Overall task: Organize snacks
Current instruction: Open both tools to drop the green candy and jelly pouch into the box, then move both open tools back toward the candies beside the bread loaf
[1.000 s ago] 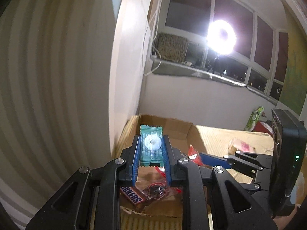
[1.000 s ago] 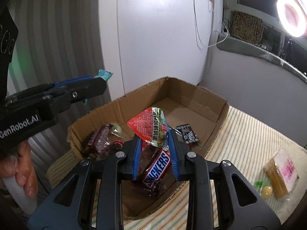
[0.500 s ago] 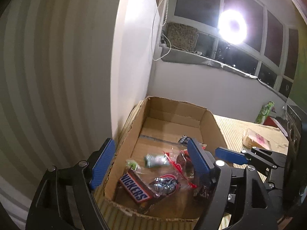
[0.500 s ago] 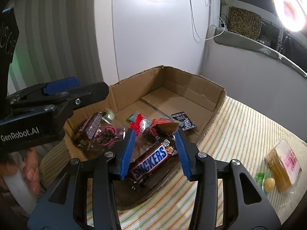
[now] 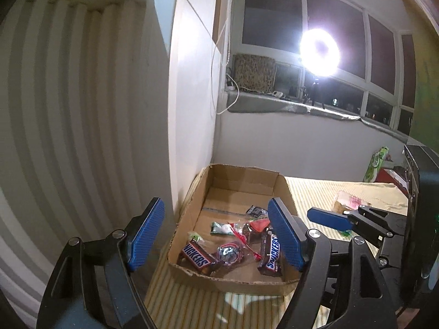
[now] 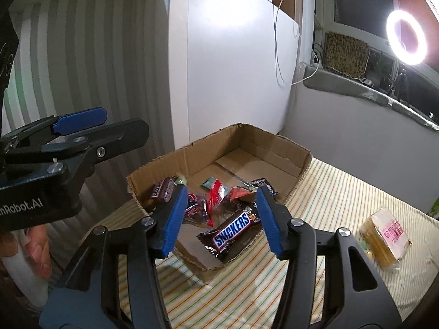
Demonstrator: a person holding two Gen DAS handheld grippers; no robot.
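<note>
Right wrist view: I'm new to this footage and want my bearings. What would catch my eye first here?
The open cardboard box on the striped tablecloth, with a Snickers bar and other wrapped snacks heaped at its near end. Next, the glaring ring light at the window, upper right. Both the right gripper and left gripper hang open and empty, and a wrapped pastry lies on the cloth outside the box, to the right.

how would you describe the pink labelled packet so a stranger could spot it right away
Start at the cardboard box on the striped cloth. The pink labelled packet lies outside it, alone on the cloth, a clear yellowish block, unlike the dark wrappers in the box.
</note>
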